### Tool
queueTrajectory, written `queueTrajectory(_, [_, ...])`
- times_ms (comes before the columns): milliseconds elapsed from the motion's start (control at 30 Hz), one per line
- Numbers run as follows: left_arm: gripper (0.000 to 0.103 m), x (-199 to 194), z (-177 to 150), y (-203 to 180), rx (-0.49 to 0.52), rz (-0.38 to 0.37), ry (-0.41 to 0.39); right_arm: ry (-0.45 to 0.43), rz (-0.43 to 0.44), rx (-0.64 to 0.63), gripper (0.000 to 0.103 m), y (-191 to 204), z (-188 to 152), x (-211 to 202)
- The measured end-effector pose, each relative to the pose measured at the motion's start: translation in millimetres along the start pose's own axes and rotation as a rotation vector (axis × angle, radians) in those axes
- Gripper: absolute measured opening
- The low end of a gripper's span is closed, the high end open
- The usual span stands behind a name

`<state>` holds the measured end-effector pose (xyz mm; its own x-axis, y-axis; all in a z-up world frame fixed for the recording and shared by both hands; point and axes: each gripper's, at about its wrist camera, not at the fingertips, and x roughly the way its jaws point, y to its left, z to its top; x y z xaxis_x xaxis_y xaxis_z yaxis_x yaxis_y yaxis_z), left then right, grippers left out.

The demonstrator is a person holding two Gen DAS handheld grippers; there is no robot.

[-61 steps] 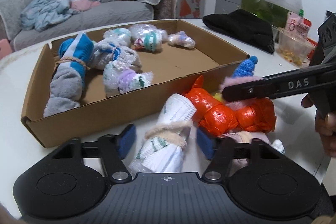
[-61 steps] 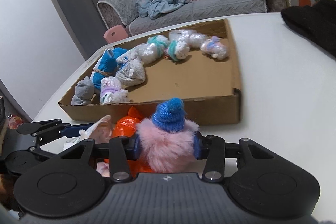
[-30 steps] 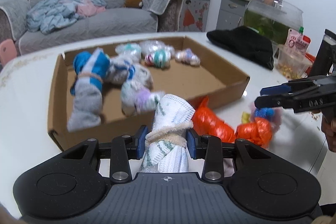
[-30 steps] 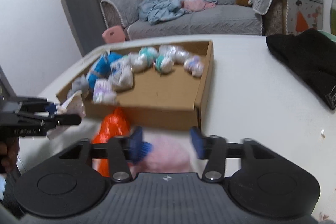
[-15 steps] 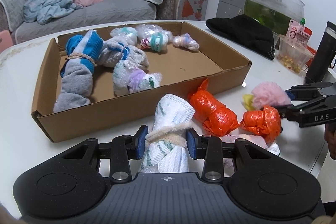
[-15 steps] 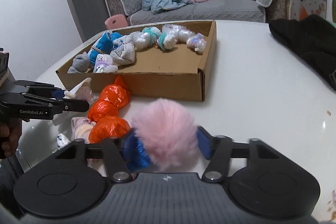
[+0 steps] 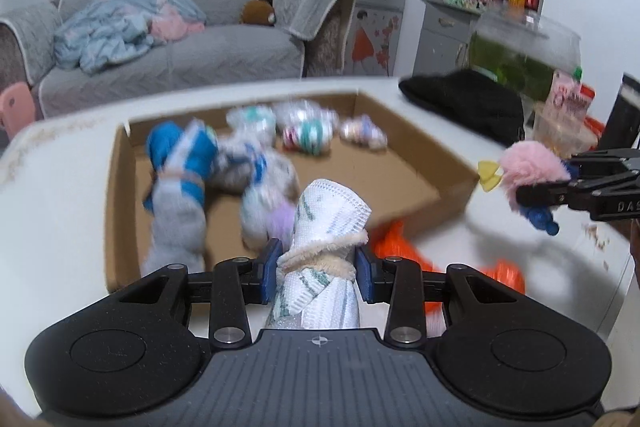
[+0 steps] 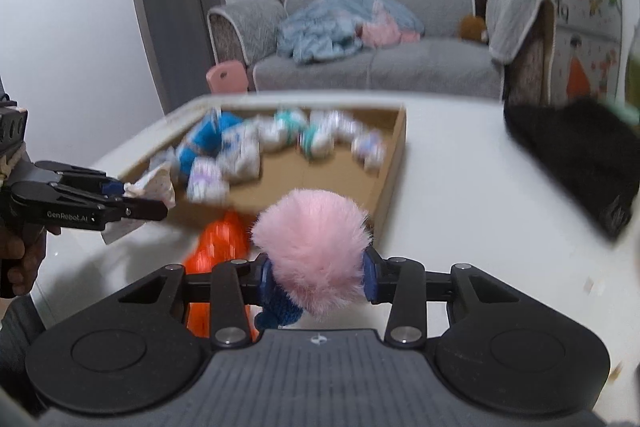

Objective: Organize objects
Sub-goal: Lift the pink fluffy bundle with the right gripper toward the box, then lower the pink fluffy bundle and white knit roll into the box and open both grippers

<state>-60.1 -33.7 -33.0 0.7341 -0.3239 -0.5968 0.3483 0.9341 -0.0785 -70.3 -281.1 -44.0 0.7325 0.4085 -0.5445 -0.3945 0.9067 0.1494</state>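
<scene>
Right now my left gripper [image 7: 316, 275] is clamped around a rolled white sock [image 7: 324, 227], held up off the white surface [image 8: 460, 187], while my right gripper [image 8: 316, 281] has just been closing and now pinches a fluffy pink toy [image 8: 312, 239] with a blue knitted end. Below them, orange bundles [image 7: 394, 245] lie on the surface just beside the near wall of the cardboard box [image 7: 120, 195]. Farther off, more rolled socks [image 7: 256, 163] sit blurred in that box, and a black cloth [image 7: 464, 103] lies beyond its right side.
</scene>
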Motion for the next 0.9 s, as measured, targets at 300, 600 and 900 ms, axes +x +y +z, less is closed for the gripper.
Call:
queueTrajectory(300, [0.044, 10, 79, -3, 0.003, 0.000, -0.080, -0.099, 0.019, -0.090, 0.038, -2, 75, 14])
queueTrajectory(600, [0.044, 74, 104, -20, 0.012, 0.000, -0.013, -0.046, 0.061, -0.136, 0.038, -9, 99, 68])
queueTrajectory(900, [0.044, 136, 75, -11, -0.018, 0.012, 0.100, 0.070, 0.073, -0.108, 0.038, -18, 86, 111])
